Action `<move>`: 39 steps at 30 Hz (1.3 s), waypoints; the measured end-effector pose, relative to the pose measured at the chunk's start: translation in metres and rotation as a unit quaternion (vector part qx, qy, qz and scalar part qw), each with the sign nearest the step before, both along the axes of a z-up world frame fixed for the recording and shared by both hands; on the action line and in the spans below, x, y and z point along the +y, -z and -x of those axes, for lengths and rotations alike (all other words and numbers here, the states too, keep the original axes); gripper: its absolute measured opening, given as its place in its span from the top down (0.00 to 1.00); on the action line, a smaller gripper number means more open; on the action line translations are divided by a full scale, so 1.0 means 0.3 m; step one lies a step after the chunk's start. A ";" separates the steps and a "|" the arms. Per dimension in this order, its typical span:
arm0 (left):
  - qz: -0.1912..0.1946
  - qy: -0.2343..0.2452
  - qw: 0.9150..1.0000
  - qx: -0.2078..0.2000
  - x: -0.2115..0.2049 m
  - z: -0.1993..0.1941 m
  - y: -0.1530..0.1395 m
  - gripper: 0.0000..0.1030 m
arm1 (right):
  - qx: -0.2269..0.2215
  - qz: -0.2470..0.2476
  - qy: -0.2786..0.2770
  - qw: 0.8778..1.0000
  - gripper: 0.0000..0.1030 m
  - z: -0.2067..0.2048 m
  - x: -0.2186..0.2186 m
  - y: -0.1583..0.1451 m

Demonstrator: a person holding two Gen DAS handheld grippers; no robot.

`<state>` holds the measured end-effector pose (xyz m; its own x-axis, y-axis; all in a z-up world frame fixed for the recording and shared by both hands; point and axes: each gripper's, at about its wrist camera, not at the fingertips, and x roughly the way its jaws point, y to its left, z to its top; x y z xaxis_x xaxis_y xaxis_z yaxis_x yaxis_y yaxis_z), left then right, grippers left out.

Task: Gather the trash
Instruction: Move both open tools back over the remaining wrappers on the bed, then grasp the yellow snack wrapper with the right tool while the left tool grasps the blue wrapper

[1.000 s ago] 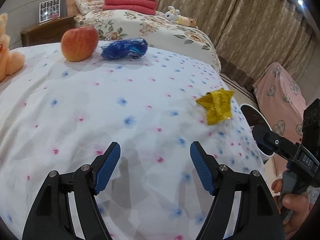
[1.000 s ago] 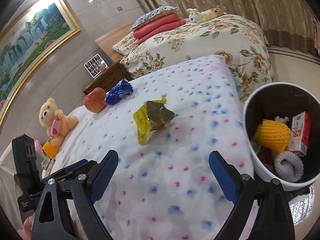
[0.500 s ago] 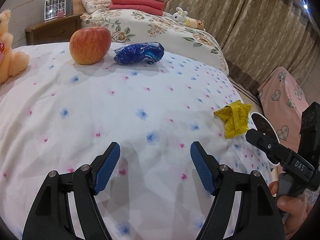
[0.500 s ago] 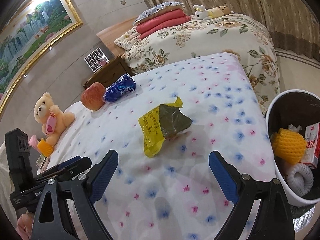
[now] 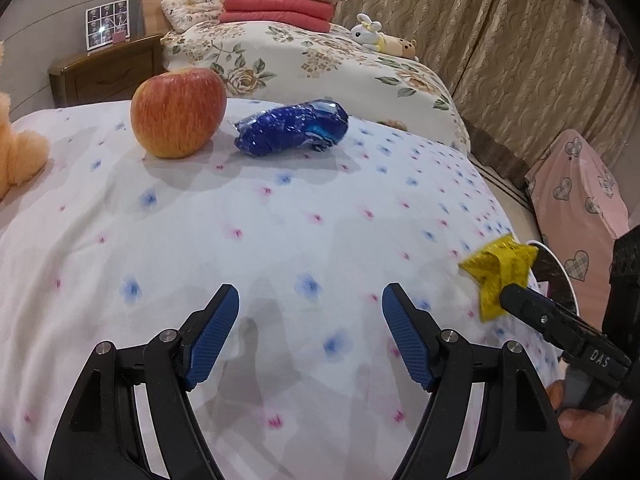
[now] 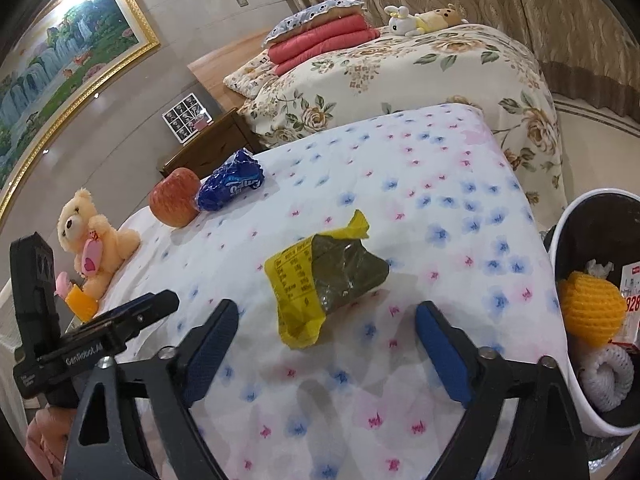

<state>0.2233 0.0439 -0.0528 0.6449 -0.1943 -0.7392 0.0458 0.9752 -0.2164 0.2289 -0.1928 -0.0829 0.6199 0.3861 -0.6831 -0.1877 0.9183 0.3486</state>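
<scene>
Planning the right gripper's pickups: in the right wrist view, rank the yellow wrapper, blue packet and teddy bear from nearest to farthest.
1. yellow wrapper, just ahead of the right gripper
2. blue packet, farther up-left, beside the apple
3. teddy bear, far left bed edge; close to the packet's range

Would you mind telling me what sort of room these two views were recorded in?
Most likely a bedroom: a bed with a floral quilt and stacked red pillows, a dark wooden bedside cabinet beside it, and heavy beige curtains along the wall.
</scene>
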 end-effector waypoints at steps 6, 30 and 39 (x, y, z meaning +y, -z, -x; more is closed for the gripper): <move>-0.017 -0.002 1.000 -0.001 0.040 -0.084 -0.002 0.24 | 0.008 0.012 -0.004 1.000 0.71 -0.039 0.021 0.015; -0.127 0.035 0.991 -0.025 -0.002 -0.417 0.006 0.16 | 0.026 -0.033 -0.014 0.999 0.80 -0.107 0.017 0.049; -0.108 0.074 0.991 -0.015 -0.035 -0.438 0.026 0.70 | 0.026 -0.036 -0.013 0.999 0.80 -0.109 0.017 0.052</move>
<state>0.3547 0.0334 -0.0606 0.6442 -0.1276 -0.7542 0.1954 0.9807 0.0010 0.2616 -0.1878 -0.0986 0.5735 0.4512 -0.6837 -0.1921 0.8854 0.4232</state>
